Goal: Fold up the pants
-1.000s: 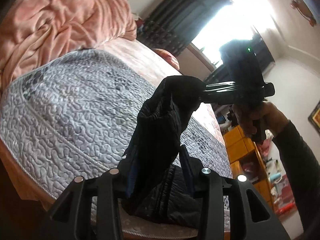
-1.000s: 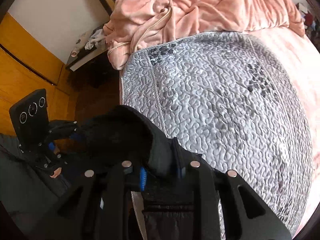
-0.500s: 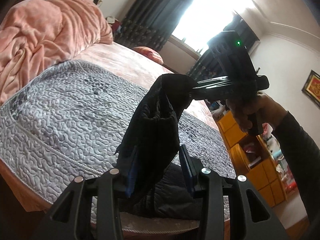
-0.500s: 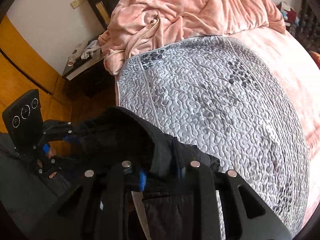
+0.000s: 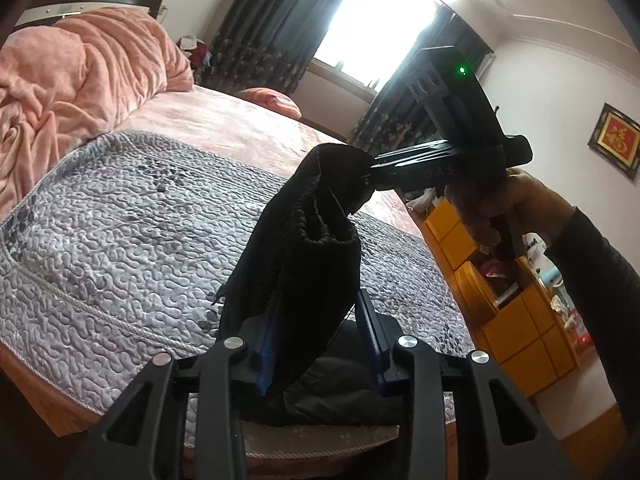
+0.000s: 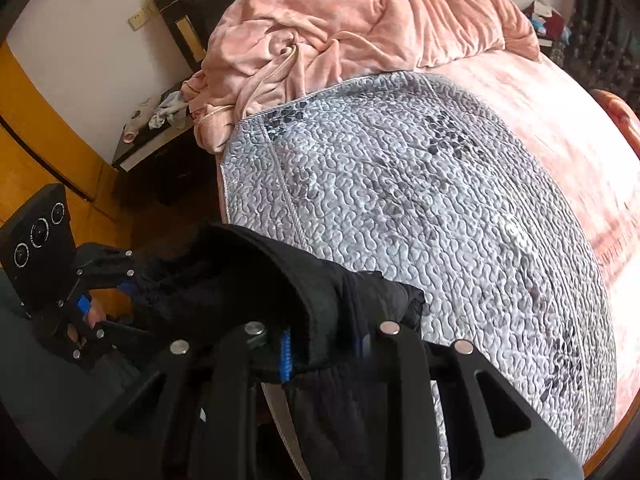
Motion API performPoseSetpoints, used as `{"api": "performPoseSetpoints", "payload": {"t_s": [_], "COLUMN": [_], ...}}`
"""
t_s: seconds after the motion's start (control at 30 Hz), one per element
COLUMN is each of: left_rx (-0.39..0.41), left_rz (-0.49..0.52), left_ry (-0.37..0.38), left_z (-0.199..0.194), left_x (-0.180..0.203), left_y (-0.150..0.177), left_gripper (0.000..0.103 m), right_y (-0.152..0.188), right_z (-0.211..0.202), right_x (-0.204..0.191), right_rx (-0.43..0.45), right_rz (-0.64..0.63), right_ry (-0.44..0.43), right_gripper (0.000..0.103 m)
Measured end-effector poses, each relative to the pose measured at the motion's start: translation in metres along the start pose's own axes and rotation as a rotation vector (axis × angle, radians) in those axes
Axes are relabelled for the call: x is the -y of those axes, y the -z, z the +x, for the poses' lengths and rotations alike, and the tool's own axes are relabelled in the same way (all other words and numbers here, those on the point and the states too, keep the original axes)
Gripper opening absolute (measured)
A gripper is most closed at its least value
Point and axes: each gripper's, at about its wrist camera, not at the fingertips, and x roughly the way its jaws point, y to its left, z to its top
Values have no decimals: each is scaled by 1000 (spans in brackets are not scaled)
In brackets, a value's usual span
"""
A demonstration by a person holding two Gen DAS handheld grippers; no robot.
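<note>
Pants [image 5: 304,256]: I see the black pants hanging mid-frame, lifted above the grey quilt [image 5: 120,220].
Left gripper [image 5: 320,340]: I have it clenched on the waistband, jaws just tightening.
Right gripper [image 6: 326,344]: I keep it clamped on the other end.

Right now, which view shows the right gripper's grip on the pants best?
Left wrist view: the right gripper shows side-on, shut on the black pants at the waistband. The right wrist view shows only its own fingers with fabric bunched between them.
</note>
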Motion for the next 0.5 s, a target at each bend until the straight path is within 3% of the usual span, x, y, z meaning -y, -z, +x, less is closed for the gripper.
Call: {"api": "performPoseSetpoints", "payload": {"t_s": [0.5], "left_rx": [-33], "left_rz": [64], "left_ry": [25], "left_z": [13], "left_x": [29], "left_y": [8], "left_gripper": [31], "right_y": [37], "right_z": [-7], "right_x": [6], "right_rx": [7], "right_rz": [61], "right_ry": [30], "right_gripper": [19]}}
